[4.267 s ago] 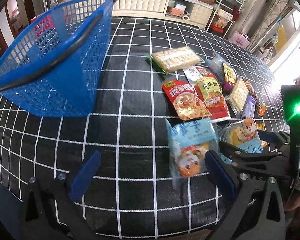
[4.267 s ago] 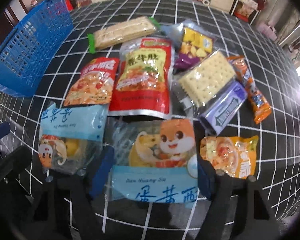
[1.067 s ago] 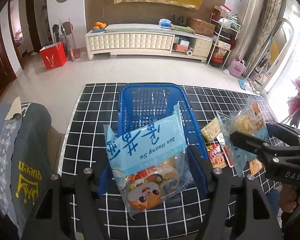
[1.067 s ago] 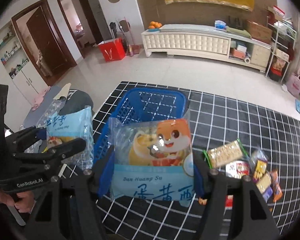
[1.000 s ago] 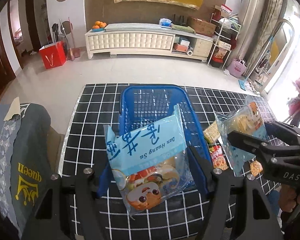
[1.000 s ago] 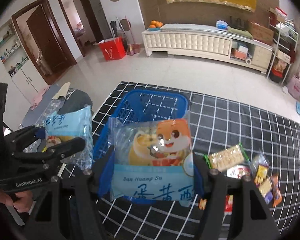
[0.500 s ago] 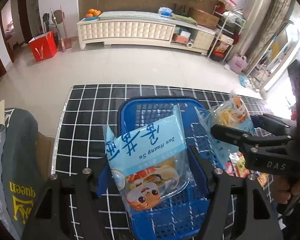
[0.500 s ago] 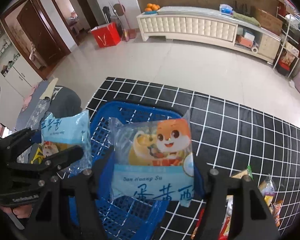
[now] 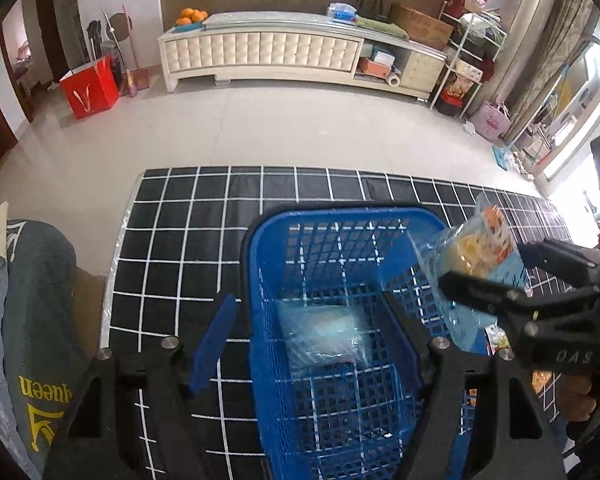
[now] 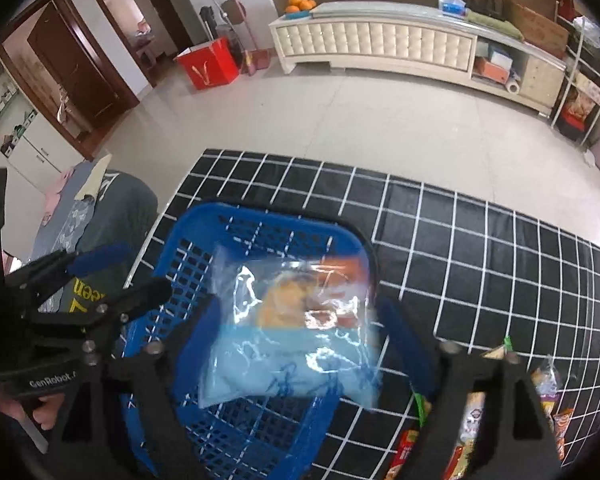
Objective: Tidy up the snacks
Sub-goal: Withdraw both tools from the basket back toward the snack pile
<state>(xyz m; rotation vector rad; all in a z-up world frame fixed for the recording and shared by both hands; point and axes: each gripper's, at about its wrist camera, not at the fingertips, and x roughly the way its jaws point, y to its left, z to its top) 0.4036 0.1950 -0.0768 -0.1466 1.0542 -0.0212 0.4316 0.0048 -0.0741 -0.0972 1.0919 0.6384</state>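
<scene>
A blue mesh basket [image 9: 340, 216] stands on the black grid-patterned table [image 9: 180, 240]. My left gripper [image 9: 306, 344] hangs over it, its jaws opening with nothing between them. A light-blue snack packet [image 9: 324, 332], blurred, lies on the basket floor below. My right gripper [image 10: 300, 334] is above the basket [image 10: 260, 212] too, jaws opening wide. The squirrel-print packet [image 10: 292, 332] sits loose and blurred between them, and the pads are not pressing on it. Each gripper shows in the other's view: right gripper [image 9: 480, 266], left gripper [image 10: 140, 270].
Several snack packets [image 10: 480, 420] lie on the cloth right of the basket. A chair draped in a grey garment [image 9: 36, 320] stands at the table's left edge. Tiled floor, a white cabinet [image 9: 280, 52] and a red bag [image 9: 88, 92] lie beyond.
Both grippers moved forward over the basket and spread their jaws. The left one's packet dropped into the basket. The right one's packet came loose between its fingers.
</scene>
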